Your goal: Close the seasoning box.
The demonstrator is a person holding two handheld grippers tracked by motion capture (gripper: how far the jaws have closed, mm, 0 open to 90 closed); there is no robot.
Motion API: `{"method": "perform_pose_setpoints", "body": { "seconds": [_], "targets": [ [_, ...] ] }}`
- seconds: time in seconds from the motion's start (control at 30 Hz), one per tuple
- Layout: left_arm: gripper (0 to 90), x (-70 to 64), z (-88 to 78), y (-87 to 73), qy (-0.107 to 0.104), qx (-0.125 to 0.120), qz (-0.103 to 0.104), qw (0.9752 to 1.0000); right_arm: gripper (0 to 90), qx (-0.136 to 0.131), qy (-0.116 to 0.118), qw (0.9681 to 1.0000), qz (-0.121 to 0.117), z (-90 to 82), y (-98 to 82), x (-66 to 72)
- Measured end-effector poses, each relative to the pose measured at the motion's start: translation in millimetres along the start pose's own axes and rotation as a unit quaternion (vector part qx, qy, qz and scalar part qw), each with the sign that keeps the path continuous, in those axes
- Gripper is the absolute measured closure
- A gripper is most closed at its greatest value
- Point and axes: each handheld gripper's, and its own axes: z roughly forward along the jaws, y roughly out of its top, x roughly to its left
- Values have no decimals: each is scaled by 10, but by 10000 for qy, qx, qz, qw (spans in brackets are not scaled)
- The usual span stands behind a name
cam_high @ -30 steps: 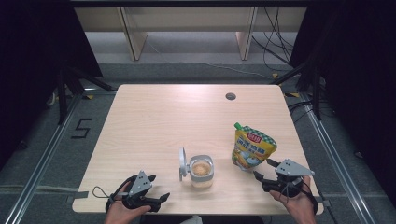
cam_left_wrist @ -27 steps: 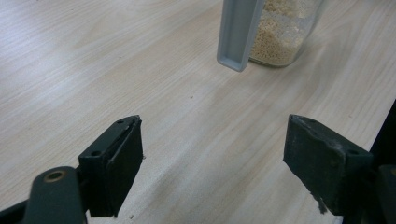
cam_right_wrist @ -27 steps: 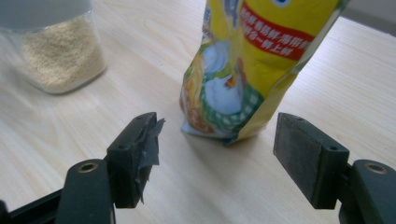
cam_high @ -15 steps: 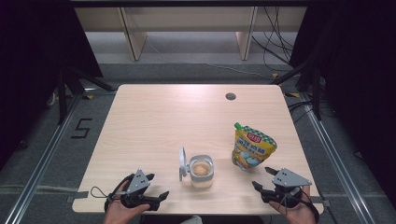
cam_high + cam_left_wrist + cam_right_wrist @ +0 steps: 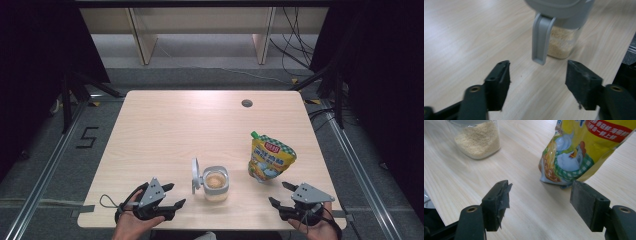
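A clear jar (image 5: 215, 183) holding pale granules stands near the table's front edge, its grey hinged lid (image 5: 195, 176) flipped open to its left. The jar (image 5: 562, 42) is close ahead of my left gripper (image 5: 537, 83), with the lid's clasp (image 5: 541, 40) hanging in front. A yellow stand-up pouch (image 5: 269, 157) with a green cap stands to the right of the jar. My left gripper (image 5: 173, 195) is open, left of the jar. My right gripper (image 5: 280, 194) is open just in front of the pouch (image 5: 584, 147), empty; the jar (image 5: 477, 140) lies to its left.
The light wooden table (image 5: 190, 125) has a round cable hole (image 5: 246, 103) at its back right. A person's hands hold both grippers at the front edge. Dark floor and metal rails surround the table.
The right gripper has drawn back toward the front edge and slightly left, away from the pouch. The left gripper has barely shifted. Jar and pouch have not moved.
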Motion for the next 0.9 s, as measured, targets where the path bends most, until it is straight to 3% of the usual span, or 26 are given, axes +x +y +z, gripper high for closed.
{"method": "perform_pose_setpoints", "body": {
  "seconds": [0.03,0.07,0.13,0.2,0.3,0.33,0.5,0.7,0.73,0.77,0.9],
  "targets": [
    [482,-4,-3,30,81,-29,61,9999,327,37,64,10000,66,8,1,9],
    [529,17,-1,62,73,-78,291,9995,328,45,38,10000,34,13,0,6],
    [637,15,27,98,71,-169,239,9995,328,61,27,10000,15,18,0,2],
    [726,40,46,149,73,-129,468,9988,328,44,57,10000,27,19,1,5],
    [817,53,62,217,138,-163,476,9986,329,36,116,9999,-20,26,10,14],
    [836,48,70,232,171,-238,395,9988,329,39,124,9999,-45,35,11,15],
    [888,59,73,327,163,-260,418,9987,332,58,162,9998,25,47,15,22],
    [890,-9,114,438,-9,-248,528,9983,332,45,162,9999,-4,48,16,11],
    [890,-14,128,448,-2,-272,501,9984,332,76,173,9998,96,44,15,31],
    [890,-5,127,460,-31,-247,570,9981,333,54,170,9998,0,48,16,20],
    [890,-32,144,506,-54,-323,503,9982,333,36,214,9997,-96,56,12,14]
  ]
}}
